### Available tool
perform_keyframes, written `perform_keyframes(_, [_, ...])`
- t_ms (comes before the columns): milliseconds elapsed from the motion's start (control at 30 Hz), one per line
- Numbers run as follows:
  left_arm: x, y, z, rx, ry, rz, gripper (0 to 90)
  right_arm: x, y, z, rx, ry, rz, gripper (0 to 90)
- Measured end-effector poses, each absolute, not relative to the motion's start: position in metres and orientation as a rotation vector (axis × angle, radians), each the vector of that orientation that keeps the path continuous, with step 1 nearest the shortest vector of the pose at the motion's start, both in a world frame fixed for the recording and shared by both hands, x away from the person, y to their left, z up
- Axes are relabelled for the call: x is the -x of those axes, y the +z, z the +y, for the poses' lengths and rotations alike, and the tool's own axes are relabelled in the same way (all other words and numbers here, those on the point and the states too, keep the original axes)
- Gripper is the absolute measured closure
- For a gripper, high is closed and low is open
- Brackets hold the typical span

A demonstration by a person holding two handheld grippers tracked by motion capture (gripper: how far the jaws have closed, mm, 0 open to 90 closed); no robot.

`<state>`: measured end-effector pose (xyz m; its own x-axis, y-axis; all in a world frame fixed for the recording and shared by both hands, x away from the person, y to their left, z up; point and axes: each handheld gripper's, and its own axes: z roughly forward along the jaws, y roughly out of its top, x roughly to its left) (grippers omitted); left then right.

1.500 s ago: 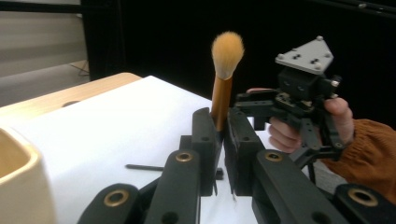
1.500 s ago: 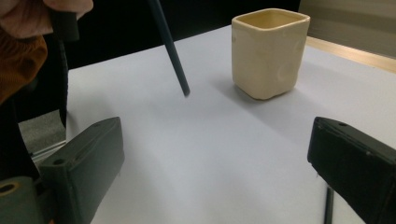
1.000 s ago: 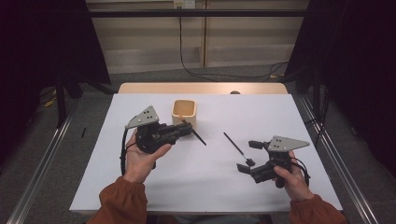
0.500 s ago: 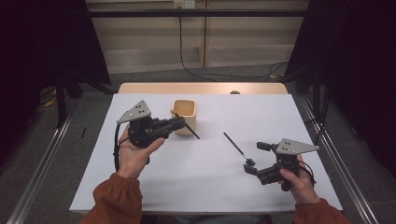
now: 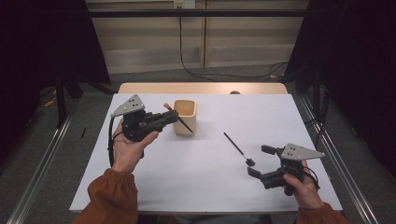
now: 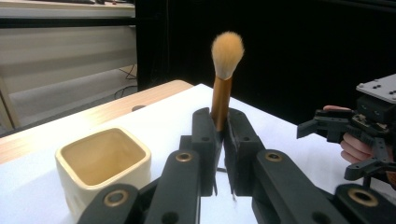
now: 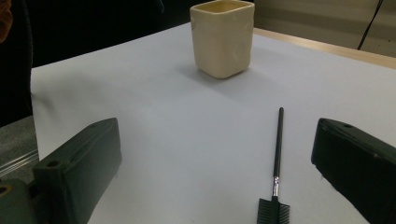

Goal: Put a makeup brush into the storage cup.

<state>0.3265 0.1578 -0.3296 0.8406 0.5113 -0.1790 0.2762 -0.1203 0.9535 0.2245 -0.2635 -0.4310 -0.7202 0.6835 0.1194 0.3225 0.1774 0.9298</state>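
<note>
1. Left hand-held gripper (image 5: 172,116): mine, held up off the counter (image 5: 210,186) beside the cup. Jaws clamped on the powder brush; in the left gripper view the two black jaws (image 6: 223,140) pinch its copper ferrule.

2. Powder brush (image 6: 223,74): tan bristle head up, copper ferrule and dark handle. In the high view it crosses my left jaws at a slant, bristle end toward me and to the left, handle end over the cup's near left corner (image 5: 177,119). Clear of the counter.

3. Cup (image 5: 185,116): cream, square-mouthed, upright on the white counter sheet, empty as far as I can see into it (image 6: 100,161).

4. Right hand-held gripper (image 5: 261,161): mine, low near the counter's right front. Jaws wide apart, nothing between the pads.

5. Comb brush (image 5: 238,149): thin black stick with a small comb head, lying flat on the counter between the cup and my right jaws; in the right gripper view it lies just ahead (image 7: 279,158), comb end nearest.

6. Step in hand, by my judgement: carrying the powder brush to the cup for stowing.

7. Next move calls for: bringing the handle end above the cup's mouth, tilting the brush nearer upright, lowering it past the rim, then releasing. The comb brush waits for the right side.
</note>
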Motion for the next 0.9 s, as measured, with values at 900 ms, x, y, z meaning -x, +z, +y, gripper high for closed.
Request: perform_keyframes(900, [-0.361,-0.325,0.162,-1.688,0.292,0.696,83.7,-0.221,-0.435,-0.262,-0.949,1.572,2.107,0.7])
